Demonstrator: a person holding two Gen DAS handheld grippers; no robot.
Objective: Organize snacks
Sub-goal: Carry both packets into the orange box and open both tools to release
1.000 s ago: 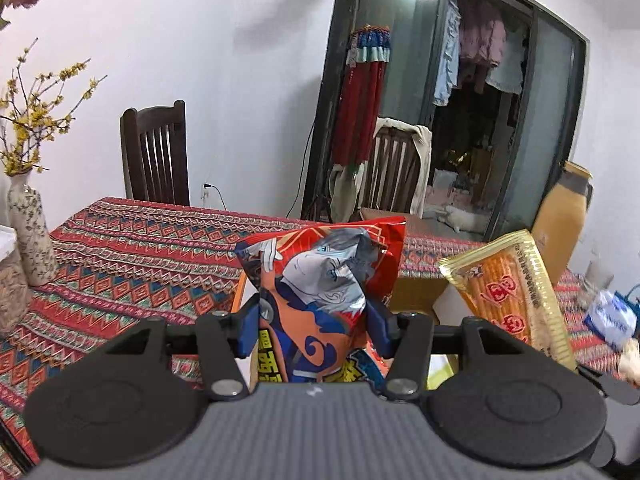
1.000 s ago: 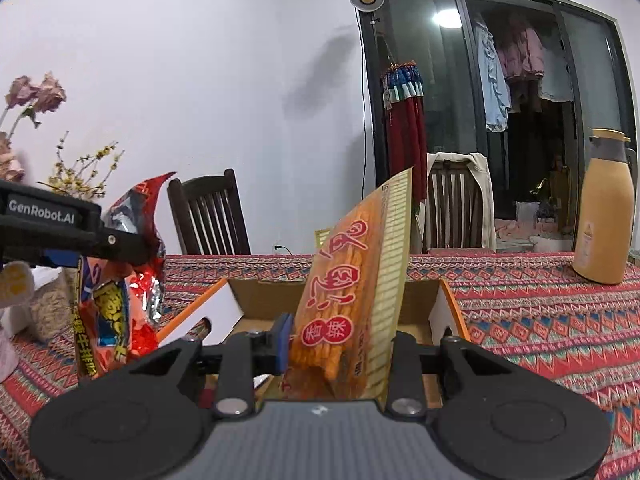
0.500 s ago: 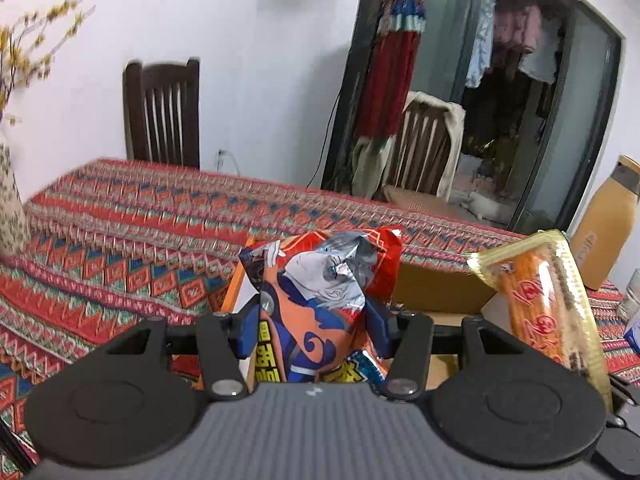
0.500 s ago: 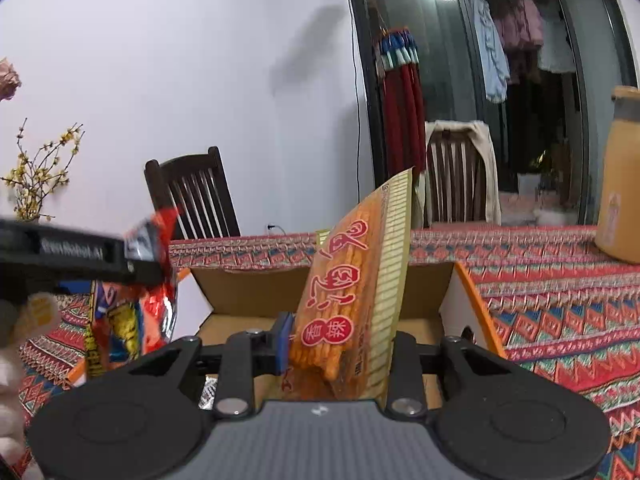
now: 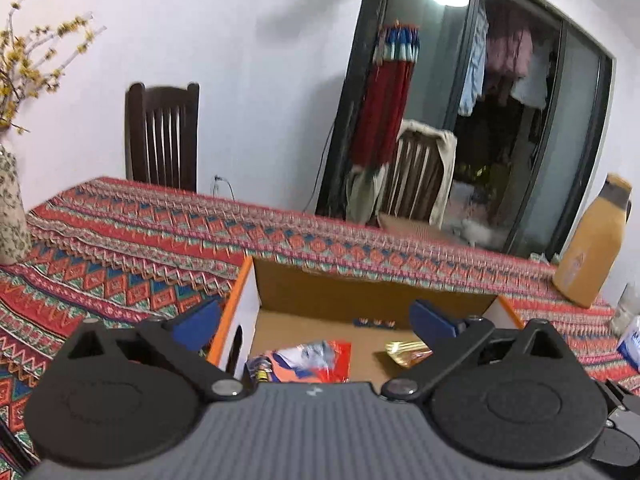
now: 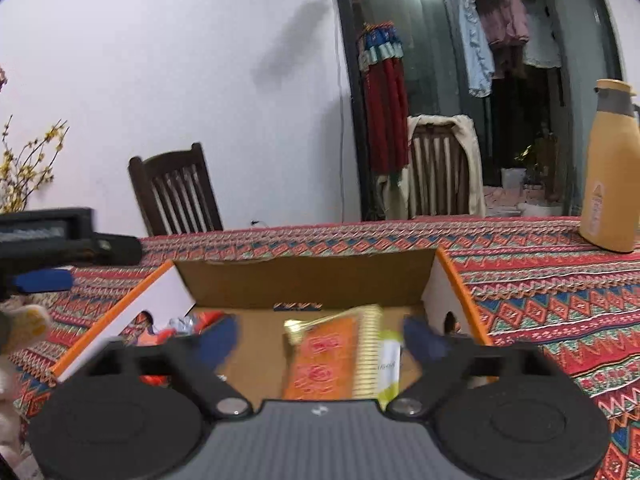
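An open cardboard box point(image 5: 360, 292) with orange-edged white flaps sits on the patterned tablecloth; it also shows in the right wrist view point(image 6: 308, 280). A red and orange snack bag point(image 5: 308, 364) lies inside it at the left, below my open left gripper point(image 5: 316, 322). An orange and gold snack packet point(image 6: 336, 356) lies inside at the right, below my open right gripper point(image 6: 320, 338); its gold end shows in the left wrist view point(image 5: 408, 354). Both grippers hold nothing. The left gripper shows at the left edge of the right wrist view point(image 6: 44, 280).
A tan thermos jug point(image 6: 612, 168) stands on the table at the far right. A vase point(image 5: 12, 208) with yellow flowers stands at the far left. Wooden chairs point(image 5: 164, 140) stand behind the table. A white and blue packet point(image 5: 630, 340) lies at the right edge.
Both grippers opened and let go of their snacks. The red bag and the orange packet dropped into the box and now lie flat in it.
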